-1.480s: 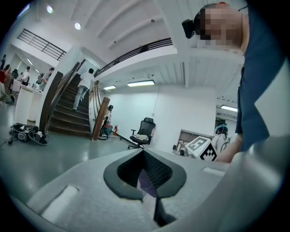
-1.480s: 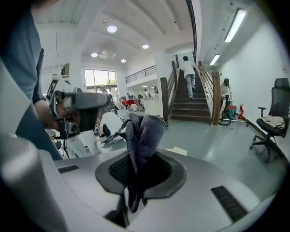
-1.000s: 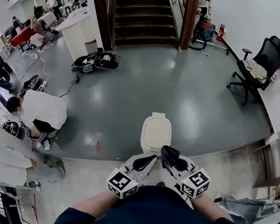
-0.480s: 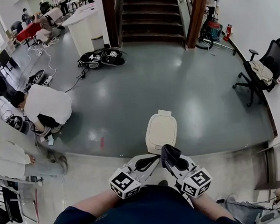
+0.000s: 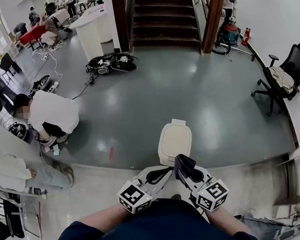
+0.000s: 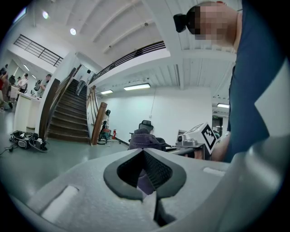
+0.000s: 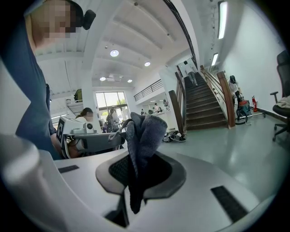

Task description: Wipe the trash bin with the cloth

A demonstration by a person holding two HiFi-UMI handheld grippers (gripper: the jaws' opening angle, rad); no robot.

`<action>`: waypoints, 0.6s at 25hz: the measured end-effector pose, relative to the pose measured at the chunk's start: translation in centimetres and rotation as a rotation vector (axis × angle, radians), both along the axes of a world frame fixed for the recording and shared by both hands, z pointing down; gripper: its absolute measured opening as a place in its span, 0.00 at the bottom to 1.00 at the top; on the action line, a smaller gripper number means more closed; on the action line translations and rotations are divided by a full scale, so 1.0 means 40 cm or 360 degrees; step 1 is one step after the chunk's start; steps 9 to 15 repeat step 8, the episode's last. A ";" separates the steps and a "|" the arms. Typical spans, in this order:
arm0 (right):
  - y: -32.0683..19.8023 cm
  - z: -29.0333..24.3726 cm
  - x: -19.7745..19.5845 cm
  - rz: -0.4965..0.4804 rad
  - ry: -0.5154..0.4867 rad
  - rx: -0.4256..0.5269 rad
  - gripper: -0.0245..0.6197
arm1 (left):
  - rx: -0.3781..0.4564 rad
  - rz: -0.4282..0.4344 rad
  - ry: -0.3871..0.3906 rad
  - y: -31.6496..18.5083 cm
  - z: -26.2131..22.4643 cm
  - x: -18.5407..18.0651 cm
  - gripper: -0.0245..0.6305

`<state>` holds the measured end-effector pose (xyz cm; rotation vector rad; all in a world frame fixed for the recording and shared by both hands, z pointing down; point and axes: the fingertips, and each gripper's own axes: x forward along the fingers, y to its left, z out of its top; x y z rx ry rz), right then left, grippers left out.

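Fingers of the right gripper [image 5: 182, 171] clamp a crumpled dark grey cloth [image 7: 141, 136]. The left gripper [image 6: 146, 179] is closed and empty. The cream-lidded trash bin [image 5: 174, 140] stands on the grey floor [image 5: 139, 112] at 12 o'clock, apparently not yet wiped.

The cloth [image 7: 142, 131] is soft, napped fabric; the trash bin [image 5: 175, 140] looks smooth matt plastic; the floor [image 5: 147, 86] shines glossy.

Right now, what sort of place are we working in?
Probably an open office or lab lobby: a staircase, a chair, and cables strewn on the floor.
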<state>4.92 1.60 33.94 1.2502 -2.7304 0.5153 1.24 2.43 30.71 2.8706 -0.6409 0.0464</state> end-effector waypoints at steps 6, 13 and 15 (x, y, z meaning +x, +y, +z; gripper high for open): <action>-0.006 0.005 0.008 0.0002 0.0001 -0.0004 0.13 | 0.0002 -0.0001 0.0002 -0.004 0.000 0.006 0.04; -0.006 0.006 0.012 0.0002 0.0003 -0.0005 0.13 | 0.0003 0.0001 0.0001 -0.005 -0.001 0.010 0.04; -0.006 0.006 0.012 0.0002 0.0003 -0.0005 0.13 | 0.0003 0.0001 0.0001 -0.005 -0.001 0.010 0.04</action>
